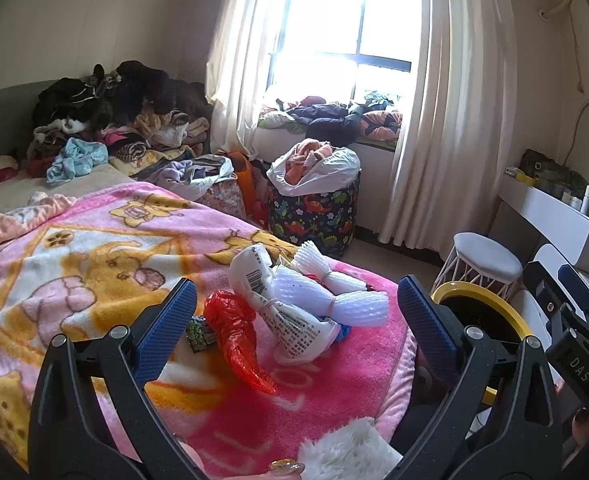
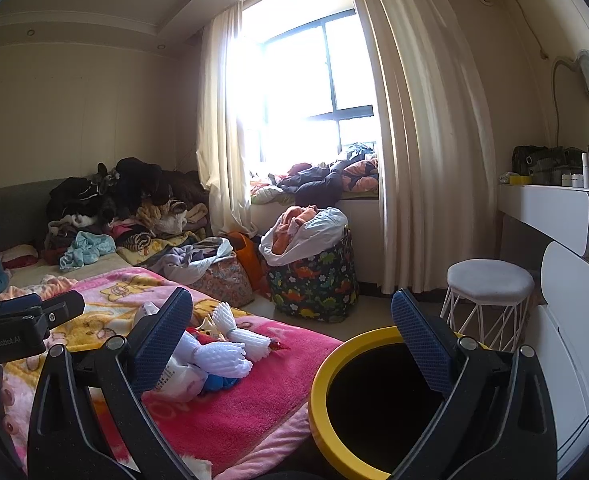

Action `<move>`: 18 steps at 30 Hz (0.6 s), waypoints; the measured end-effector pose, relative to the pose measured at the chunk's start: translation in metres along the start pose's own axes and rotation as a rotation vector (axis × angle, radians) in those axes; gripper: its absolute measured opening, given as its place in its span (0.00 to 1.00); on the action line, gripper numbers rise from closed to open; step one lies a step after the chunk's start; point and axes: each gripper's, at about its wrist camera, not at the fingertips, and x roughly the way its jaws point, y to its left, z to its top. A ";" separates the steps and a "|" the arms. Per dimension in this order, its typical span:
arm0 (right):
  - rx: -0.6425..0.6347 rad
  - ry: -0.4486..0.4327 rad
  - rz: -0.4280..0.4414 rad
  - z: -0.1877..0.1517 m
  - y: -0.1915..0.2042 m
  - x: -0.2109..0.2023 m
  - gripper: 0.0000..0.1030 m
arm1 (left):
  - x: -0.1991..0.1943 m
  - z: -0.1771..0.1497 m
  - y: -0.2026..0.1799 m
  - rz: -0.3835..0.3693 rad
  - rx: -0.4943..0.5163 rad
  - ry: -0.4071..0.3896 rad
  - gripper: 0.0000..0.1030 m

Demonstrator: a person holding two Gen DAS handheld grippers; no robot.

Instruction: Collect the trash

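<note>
The bin [image 2: 374,412] is cut by the right wrist view's bottom edge, and the left view shows only an arc of its rim [image 1: 490,300] behind the gripper finger. A blue scrap [image 1: 344,330] lies mostly under the white bag [image 1: 290,320]. Print on that bag is too small to read.

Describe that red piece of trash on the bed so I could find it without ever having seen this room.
Start at the pink cartoon blanket covering the bed, then go to the little heap of rubbish at its near corner, beside the yellow-rimmed bin. The red plastic bag lies at the left of that heap, twisted into a crinkly tail; its neighbours, the printed packet and foam netting, are white.
</note>
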 end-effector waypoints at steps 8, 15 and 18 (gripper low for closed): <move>-0.003 0.002 0.011 0.007 0.006 -0.001 0.94 | -0.001 -0.002 0.001 -0.001 0.000 -0.003 0.89; -0.002 0.004 0.010 0.006 0.005 -0.001 0.94 | -0.002 -0.002 0.001 -0.002 -0.002 -0.004 0.89; -0.002 0.004 0.011 0.005 0.005 -0.001 0.94 | -0.002 -0.002 0.001 -0.001 -0.001 -0.004 0.89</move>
